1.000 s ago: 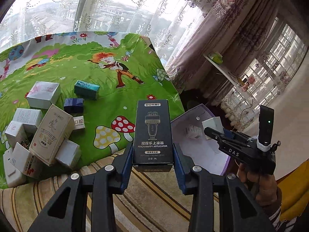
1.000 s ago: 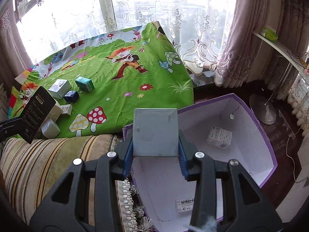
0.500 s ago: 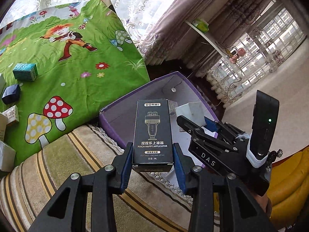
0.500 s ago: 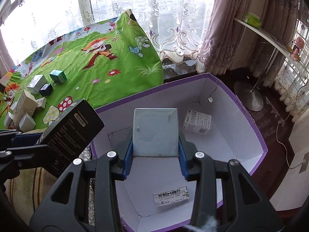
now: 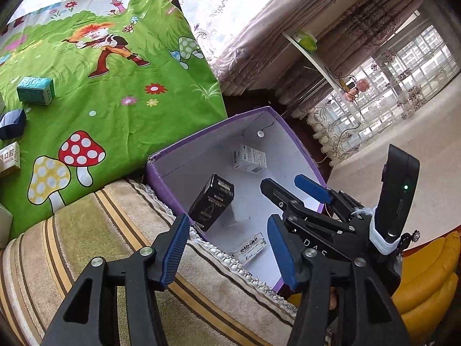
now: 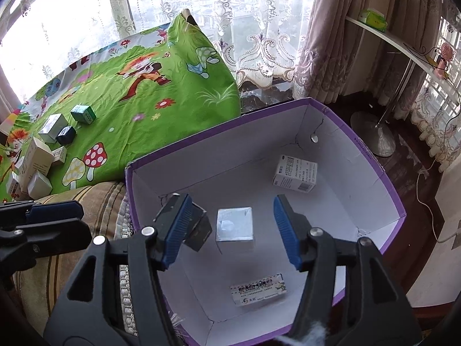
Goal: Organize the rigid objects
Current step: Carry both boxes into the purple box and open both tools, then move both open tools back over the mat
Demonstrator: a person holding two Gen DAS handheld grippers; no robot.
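Both my tongs, left [image 5: 229, 248] and right [image 6: 230, 229], are spreading, nothing pinched. Black box [image 5: 211, 206] and silver box [image 6: 234, 225] drop inside the purple bin [image 6: 371, 155]; black one, tilted near the wall, may bounce out.

Bright window daylight, blown-out glare, fisheye-warped edges

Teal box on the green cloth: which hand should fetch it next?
Left, probably. The left tongs are empty, opening beside the green cloth holding the teal box; the right tongs hang over the purple box.
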